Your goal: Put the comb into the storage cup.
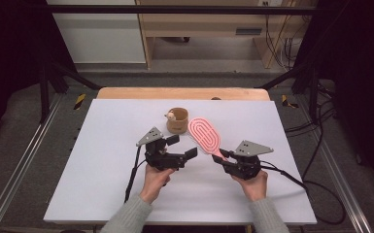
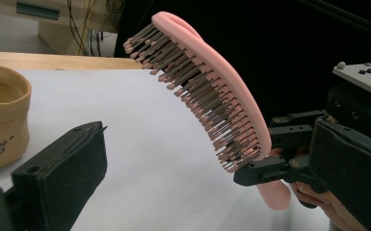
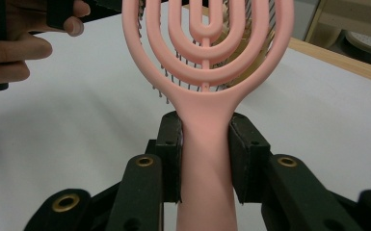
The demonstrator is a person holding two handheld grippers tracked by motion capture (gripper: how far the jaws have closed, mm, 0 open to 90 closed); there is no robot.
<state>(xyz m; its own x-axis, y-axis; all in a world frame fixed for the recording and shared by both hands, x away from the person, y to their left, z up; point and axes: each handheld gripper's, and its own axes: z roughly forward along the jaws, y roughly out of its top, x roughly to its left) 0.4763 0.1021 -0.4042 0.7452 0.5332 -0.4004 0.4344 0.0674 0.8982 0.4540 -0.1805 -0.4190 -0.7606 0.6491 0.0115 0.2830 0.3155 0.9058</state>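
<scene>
Two grippers face each other over the white worktop (image 1: pixel 102 160); the right gripper (image 1: pixel 222 156) has its fingers clamped on the handle of a pink brush (image 1: pixel 204 135), held in the air, its long axis running up and away toward the tan cup (image 1: pixel 178 120). Left gripper (image 1: pixel 184 146) is spread open beside the bristles, holding nothing; it seems nearest to take the head

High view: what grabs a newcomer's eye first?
The pink hairbrush, held up over mid-table by its handle in the right gripper, bristles facing the left gripper, whose jaws stand open beside it. Just behind sits a small tan fabric basket.
</scene>
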